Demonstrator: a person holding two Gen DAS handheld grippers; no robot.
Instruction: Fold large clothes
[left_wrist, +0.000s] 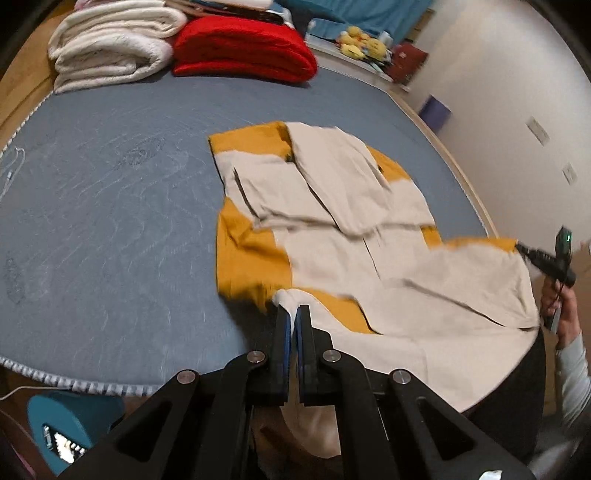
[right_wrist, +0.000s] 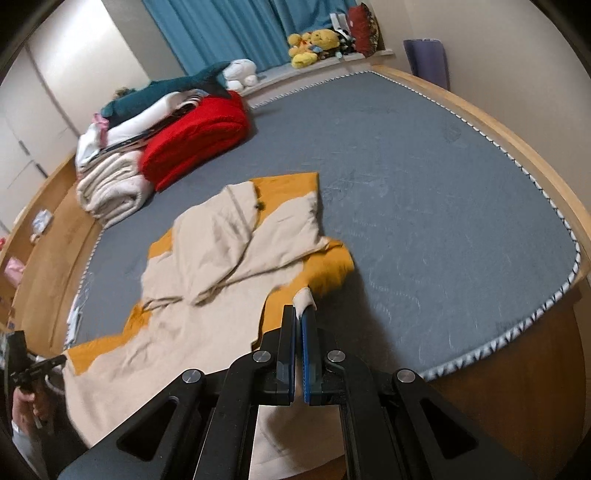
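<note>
A large beige and mustard-yellow garment (left_wrist: 351, 206) lies spread on the grey mattress (left_wrist: 110, 206), with its near hem lifted off the bed edge. My left gripper (left_wrist: 294, 311) is shut on a beige corner of that hem. In the right wrist view the same garment (right_wrist: 221, 240) runs from the mattress (right_wrist: 424, 206) towards me, and my right gripper (right_wrist: 300, 313) is shut on the other beige hem corner. Each gripper also shows in the other's view, held by a hand: the right gripper (left_wrist: 526, 253) at the cloth's right corner, the left gripper (right_wrist: 55, 363) at its left corner.
Folded cream blankets (left_wrist: 110, 48) and a red blanket (left_wrist: 243, 48) are stacked at the far left of the mattress. Yellow plush toys (right_wrist: 314, 44) sit on a ledge under blue curtains (right_wrist: 229, 29). A wooden bed frame (right_wrist: 517, 147) rims the mattress. A teal object (left_wrist: 66, 424) lies below the near edge.
</note>
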